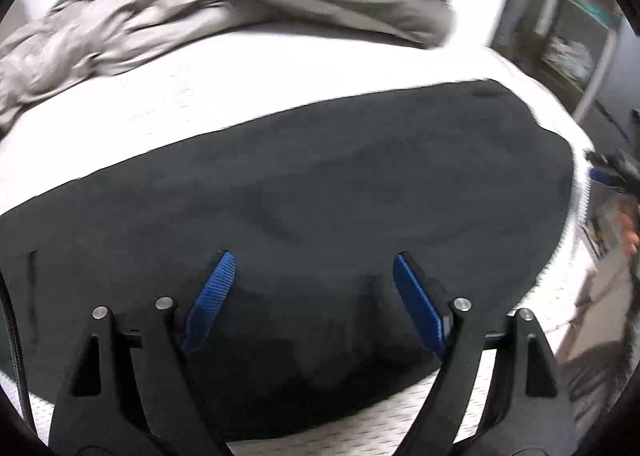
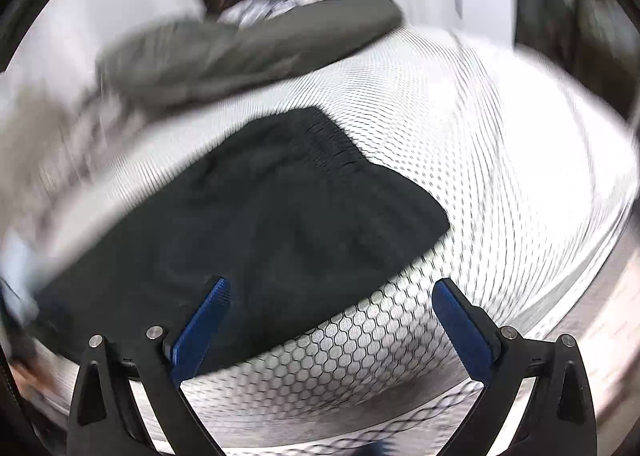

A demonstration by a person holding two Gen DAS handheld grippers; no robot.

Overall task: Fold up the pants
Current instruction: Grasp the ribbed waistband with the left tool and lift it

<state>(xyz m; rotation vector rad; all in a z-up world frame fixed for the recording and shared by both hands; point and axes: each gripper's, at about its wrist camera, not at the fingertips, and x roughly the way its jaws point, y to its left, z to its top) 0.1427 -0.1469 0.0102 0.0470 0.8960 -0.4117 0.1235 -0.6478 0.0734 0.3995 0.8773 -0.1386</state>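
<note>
Dark pants (image 1: 320,192) lie flat across the white mattress (image 1: 224,84), filling the middle of the left wrist view. My left gripper (image 1: 314,260) is open just above the pants' near edge, nothing between its blue pads. In the right wrist view the same pants (image 2: 256,216) lie on the honeycomb-patterned cover (image 2: 480,160). My right gripper (image 2: 330,284) is open and empty over the pants' near right edge; its left pad is over cloth, its right pad over bare cover. The view is motion-blurred.
A heap of grey and beige garments (image 1: 224,4) lies at the far side of the mattress and also shows in the right wrist view (image 2: 224,56). The mattress edge (image 1: 576,240) drops off at right, with shelving (image 1: 568,36) beyond.
</note>
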